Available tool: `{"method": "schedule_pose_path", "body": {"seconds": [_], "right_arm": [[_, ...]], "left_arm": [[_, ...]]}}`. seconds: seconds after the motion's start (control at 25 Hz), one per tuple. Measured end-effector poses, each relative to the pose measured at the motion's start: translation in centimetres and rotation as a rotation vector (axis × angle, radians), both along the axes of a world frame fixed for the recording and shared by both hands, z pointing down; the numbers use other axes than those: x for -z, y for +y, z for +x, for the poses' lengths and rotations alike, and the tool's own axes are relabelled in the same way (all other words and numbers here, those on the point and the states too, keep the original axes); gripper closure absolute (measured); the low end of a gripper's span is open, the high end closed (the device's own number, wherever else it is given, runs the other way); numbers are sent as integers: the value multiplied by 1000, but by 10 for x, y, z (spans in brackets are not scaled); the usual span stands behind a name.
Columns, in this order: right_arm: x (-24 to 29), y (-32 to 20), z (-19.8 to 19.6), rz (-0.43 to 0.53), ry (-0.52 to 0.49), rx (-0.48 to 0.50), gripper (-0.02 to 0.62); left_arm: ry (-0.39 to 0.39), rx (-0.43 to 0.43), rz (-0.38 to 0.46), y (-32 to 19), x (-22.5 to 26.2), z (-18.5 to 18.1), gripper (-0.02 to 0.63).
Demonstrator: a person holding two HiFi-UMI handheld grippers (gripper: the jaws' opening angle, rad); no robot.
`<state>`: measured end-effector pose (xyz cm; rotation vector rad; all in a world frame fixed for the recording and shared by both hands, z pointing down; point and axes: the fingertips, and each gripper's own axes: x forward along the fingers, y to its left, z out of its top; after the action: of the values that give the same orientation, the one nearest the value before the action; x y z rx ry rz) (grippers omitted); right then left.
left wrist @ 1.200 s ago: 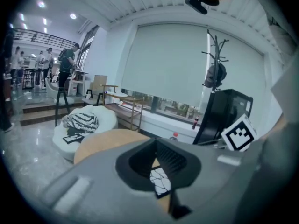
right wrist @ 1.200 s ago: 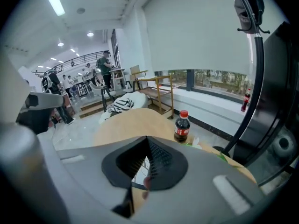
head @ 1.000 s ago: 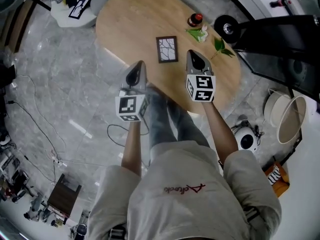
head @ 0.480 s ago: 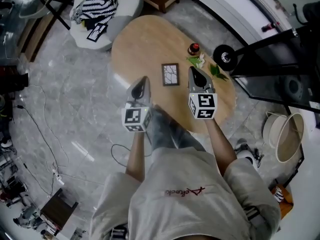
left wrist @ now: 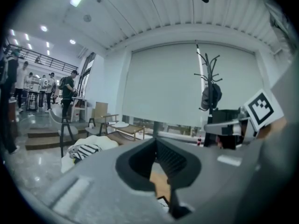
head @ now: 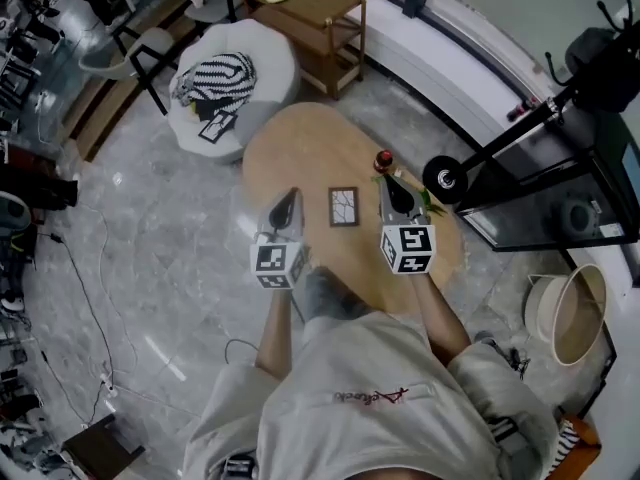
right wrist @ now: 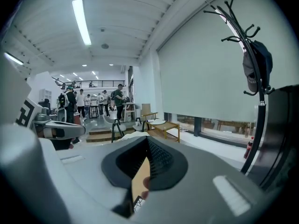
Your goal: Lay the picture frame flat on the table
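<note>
Picture frame (head: 343,207) at middle of worktop (head: 290,153), face up, seemingly flat already. Left gripper (head: 289,196) and right gripper (head: 387,183) hover either side, jaws pressed together, nothing held. Risk: closed-jaw approach could shove frame toward bottle (head: 382,159) at right edge

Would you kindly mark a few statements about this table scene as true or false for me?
The picture frame lies flat on the wooden table. True.
The left claw grips the frame. False: it is shut on nothing, beside the frame.
A red-topped bottle stands on the table. True.
The striped cloth lies on the table. False: it rests on the white pouf.
The right claw holds the bottle. False: it is shut on nothing.
</note>
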<state>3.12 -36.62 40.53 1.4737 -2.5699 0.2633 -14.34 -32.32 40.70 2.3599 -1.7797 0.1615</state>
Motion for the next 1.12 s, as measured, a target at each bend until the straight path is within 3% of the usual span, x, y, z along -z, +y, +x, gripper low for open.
{"method": "schedule_pose_path", "body": {"seconds": [0.56,1.12], "right_arm": [[76,41,11,111,-45,40,591],[122,54,4,206,-67,84,591]], "left_arm": [[-24,-21,90,31,65,25,604],[-58,18,184,49,119,19,604]]}}
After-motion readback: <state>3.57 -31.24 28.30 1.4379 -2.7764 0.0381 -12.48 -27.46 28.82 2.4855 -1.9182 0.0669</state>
